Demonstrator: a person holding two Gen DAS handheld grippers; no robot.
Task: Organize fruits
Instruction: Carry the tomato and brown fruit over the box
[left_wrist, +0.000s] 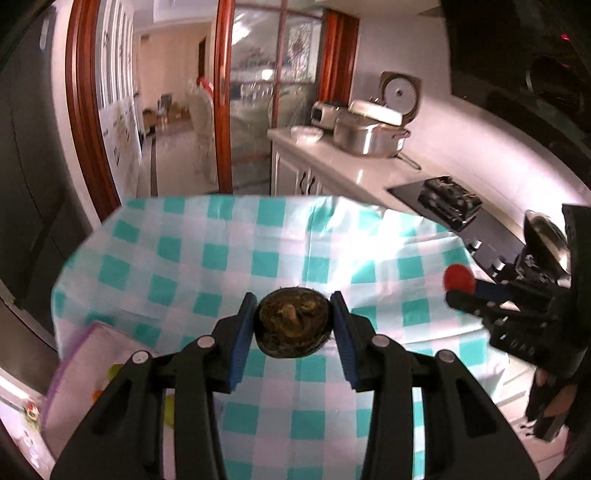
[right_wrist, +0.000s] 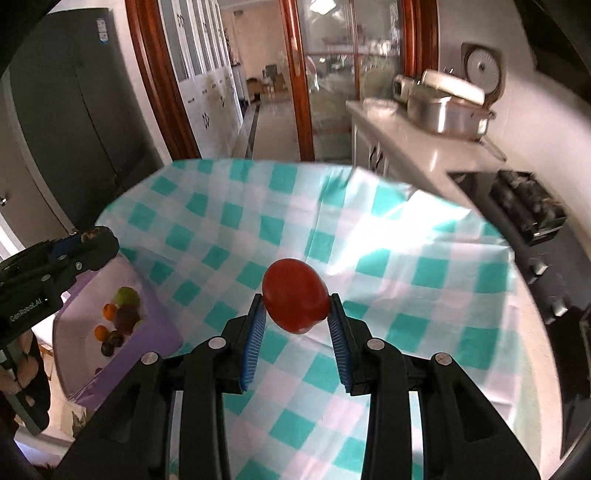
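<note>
My left gripper is shut on a dark brown-green round fruit and holds it above the checked tablecloth. My right gripper is shut on a red tomato-like fruit, also held above the cloth. In the left wrist view the right gripper shows at the right with the red fruit. In the right wrist view the left gripper shows at the left, above a purple-rimmed tray holding several small fruits. The tray also shows at lower left in the left wrist view.
A kitchen counter runs along the right with a metal pot, a rice cooker and a black stovetop. A dark fridge stands left. A glass door with a wooden frame lies beyond the table.
</note>
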